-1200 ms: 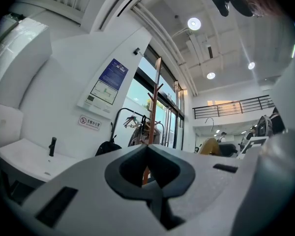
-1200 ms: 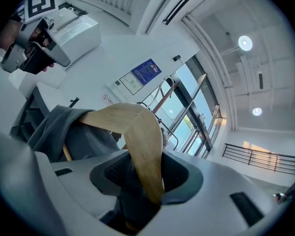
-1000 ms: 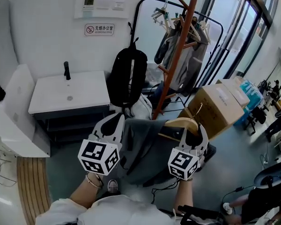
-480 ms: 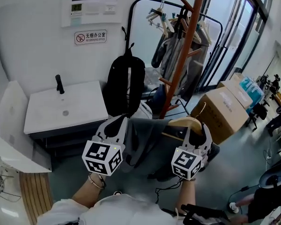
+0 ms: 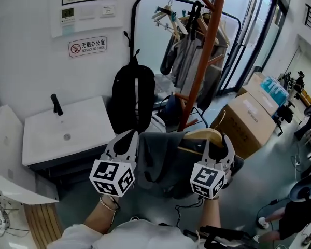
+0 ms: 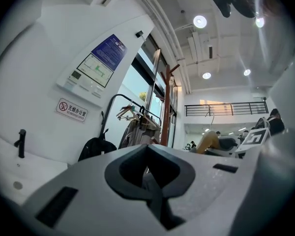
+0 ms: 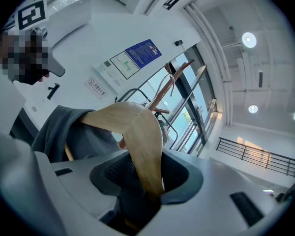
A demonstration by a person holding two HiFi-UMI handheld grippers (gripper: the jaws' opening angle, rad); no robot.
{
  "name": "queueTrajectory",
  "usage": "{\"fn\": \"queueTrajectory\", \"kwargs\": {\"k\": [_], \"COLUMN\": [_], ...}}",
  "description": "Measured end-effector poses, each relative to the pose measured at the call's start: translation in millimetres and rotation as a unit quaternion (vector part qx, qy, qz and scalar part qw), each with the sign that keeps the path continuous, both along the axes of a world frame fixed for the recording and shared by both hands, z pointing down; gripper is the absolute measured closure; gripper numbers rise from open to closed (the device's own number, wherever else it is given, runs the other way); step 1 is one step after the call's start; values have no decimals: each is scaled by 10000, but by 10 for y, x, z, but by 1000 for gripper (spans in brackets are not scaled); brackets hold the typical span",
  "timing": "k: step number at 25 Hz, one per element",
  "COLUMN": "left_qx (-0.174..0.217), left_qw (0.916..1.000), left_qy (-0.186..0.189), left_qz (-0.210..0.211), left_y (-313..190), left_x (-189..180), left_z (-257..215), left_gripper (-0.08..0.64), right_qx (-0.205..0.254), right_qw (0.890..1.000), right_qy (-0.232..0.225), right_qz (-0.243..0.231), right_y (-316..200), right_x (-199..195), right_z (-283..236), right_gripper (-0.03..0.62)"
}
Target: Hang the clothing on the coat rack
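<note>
Clothing (image 5: 156, 158), a grey garment, hung draped over a wooden hanger (image 5: 203, 136) near the middle of the scene, between the two grippers and just on the near side of the rack (image 5: 206, 51). The right gripper (image 5: 217, 145) was clenched on the right arm of the hanger, wood filling the gap between its jaws. The left gripper (image 5: 126, 142) had its jaws pressed together at the garment's left edge, seemingly nipping a fold of the cloth.

The cloth looked soft and limp, light enough to sag and slide, so it would probably slip off the smooth wood if the hanger tipped. The hanger was the stiff part and the better place to hold. The hook end would be the piece to bring to a peg, though the hook itself was not clear in the head view.

On the far left wall a sign (image 5: 87, 46) carried a red no-smoking symbol and the characters 无烟办公室. The line under them, and the notices above, were too small to read.
</note>
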State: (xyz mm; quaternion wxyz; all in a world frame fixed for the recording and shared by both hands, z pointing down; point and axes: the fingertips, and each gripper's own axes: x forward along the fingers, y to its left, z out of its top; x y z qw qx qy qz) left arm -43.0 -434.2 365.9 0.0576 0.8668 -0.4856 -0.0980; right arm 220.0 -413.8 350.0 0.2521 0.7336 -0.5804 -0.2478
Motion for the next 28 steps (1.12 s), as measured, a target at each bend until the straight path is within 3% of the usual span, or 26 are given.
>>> {"fn": "queueTrajectory", "kwargs": {"k": [5,14,28], "left_qx": [-162,-75,-146], "left_qw": [9998,9988,9994], "left_qy": [-31,-92,-149], "left_qz": [-114,-481,-291], "left_y": [-90,-202,-201], "left_x": [61,-109,61], "left_z": [120,28,88], "left_gripper": [552,552,552], "right_qx": [-92,-153,-303], "right_qw": [9999,9996,9992], "right_qy": [-23,-77,-34], "right_qz": [-69,-213,-274], "right_y": [-162,-373,-362], "right_x": [50,29,17], "right_z": [54,59,85], "right_gripper": [414,414,414]}}
